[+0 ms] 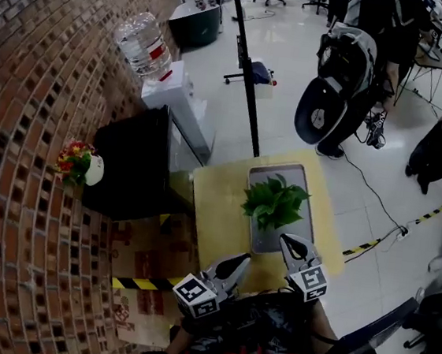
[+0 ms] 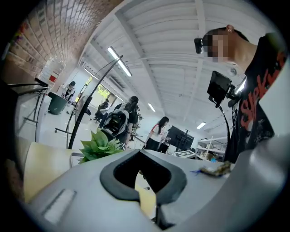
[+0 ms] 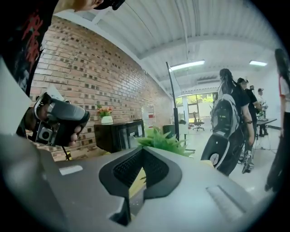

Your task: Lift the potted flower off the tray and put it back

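Observation:
The potted flower, a bushy green plant, stands on a grey tray on the small yellow table. Both grippers hover at the table's near edge, short of the plant, and neither touches it. My left gripper is shut with nothing in it, near the table's front left. My right gripper is shut and empty, with its tip over the tray's near end. The left gripper view shows the plant ahead at the left, beyond the shut tips. In the right gripper view the plant rises just past the shut tips.
A black cabinet stands against the brick wall left of the table, with a small flower pot on it. Behind it is a water dispenser. A black stand pole rises beyond the table. People stand at the back right.

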Available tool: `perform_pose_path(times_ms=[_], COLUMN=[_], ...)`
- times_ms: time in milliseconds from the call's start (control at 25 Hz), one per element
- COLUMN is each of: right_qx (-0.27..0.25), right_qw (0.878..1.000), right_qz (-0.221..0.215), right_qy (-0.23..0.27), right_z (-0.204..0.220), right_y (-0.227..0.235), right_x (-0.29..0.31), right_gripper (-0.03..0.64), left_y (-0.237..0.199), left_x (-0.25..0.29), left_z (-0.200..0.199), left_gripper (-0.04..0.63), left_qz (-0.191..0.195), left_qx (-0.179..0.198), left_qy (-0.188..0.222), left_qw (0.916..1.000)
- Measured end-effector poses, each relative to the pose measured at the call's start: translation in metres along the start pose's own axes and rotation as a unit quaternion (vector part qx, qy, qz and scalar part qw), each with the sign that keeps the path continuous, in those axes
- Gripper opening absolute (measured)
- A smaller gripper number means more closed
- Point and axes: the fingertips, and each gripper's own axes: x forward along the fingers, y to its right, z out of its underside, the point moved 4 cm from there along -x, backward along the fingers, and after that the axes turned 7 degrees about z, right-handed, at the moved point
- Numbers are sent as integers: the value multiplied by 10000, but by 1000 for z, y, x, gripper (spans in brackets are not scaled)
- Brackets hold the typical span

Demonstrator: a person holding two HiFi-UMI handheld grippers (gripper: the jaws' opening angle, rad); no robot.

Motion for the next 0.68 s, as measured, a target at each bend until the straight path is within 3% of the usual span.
perform_pose_path(times_ms=[440,680], right_qx=[-381,-565], right_qw=[9992,9979], right_qz=[-21,77], right_qy=[-127,300], right_z=[-14,-40], right_y=[-25,-22], right_x=[-16,-13], right_gripper=[0,0], left_y=[-1,9], left_x=[-21,-22], left_z=[1,7], left_gripper=[2,2], left_qz=[82,-4], left_qx=[-101,-219], left_qy=[219,233], left_qw=[9997,9995])
